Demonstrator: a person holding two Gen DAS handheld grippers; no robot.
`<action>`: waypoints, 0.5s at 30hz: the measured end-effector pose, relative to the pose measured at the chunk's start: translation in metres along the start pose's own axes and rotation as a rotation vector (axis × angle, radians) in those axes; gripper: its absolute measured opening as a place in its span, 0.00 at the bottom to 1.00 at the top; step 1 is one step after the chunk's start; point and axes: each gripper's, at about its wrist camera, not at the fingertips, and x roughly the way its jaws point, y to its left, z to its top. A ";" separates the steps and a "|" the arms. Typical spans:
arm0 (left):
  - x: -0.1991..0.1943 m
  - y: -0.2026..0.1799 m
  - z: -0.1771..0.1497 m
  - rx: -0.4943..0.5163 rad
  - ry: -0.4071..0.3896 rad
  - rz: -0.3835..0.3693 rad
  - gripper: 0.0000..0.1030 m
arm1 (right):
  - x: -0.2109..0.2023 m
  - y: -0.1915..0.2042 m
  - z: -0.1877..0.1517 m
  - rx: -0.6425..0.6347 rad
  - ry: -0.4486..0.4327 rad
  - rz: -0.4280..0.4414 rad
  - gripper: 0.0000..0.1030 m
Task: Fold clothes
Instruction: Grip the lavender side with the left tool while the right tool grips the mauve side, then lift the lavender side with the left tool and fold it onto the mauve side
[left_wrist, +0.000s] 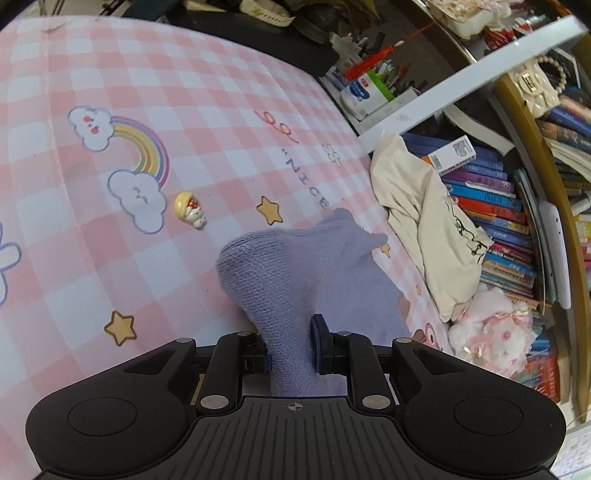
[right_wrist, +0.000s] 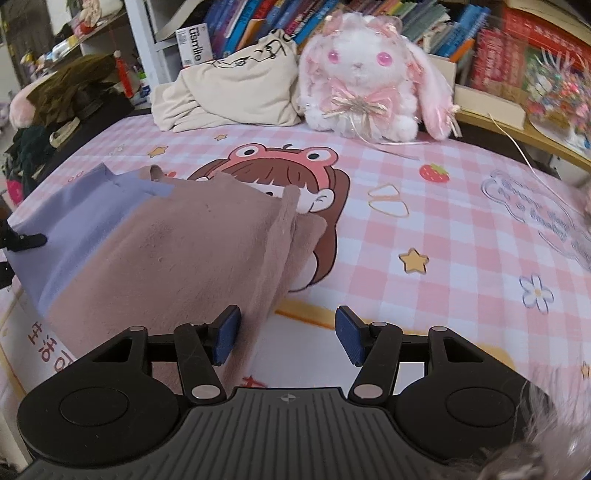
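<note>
Left gripper (left_wrist: 291, 345) level, pinching purple garment (left_wrist: 306, 266)

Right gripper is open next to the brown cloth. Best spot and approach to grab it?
Judging by the right wrist view: take the brown cloth at its near right edge, where the layered hem hangs beside the right gripper. Shift left so the open jaws straddle that raised edge and pinch all layers. The left gripper already clamps the purple cloth.

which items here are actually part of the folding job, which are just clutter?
In the job:
- purple garment, clamped in left gripper
- brown fabric beside right gripper, jaws open

Lying about:
- plush bunny
- cream garment
- small yellow figurine
- books
</note>
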 end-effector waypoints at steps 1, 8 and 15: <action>-0.001 -0.002 0.000 0.011 -0.004 0.001 0.17 | 0.001 0.000 0.001 -0.005 0.002 0.009 0.43; -0.021 -0.037 -0.002 0.108 -0.068 -0.064 0.13 | 0.010 -0.001 0.006 -0.043 0.015 0.070 0.13; -0.050 -0.109 -0.017 0.305 -0.125 -0.174 0.13 | 0.012 -0.013 0.007 -0.007 0.019 0.129 0.12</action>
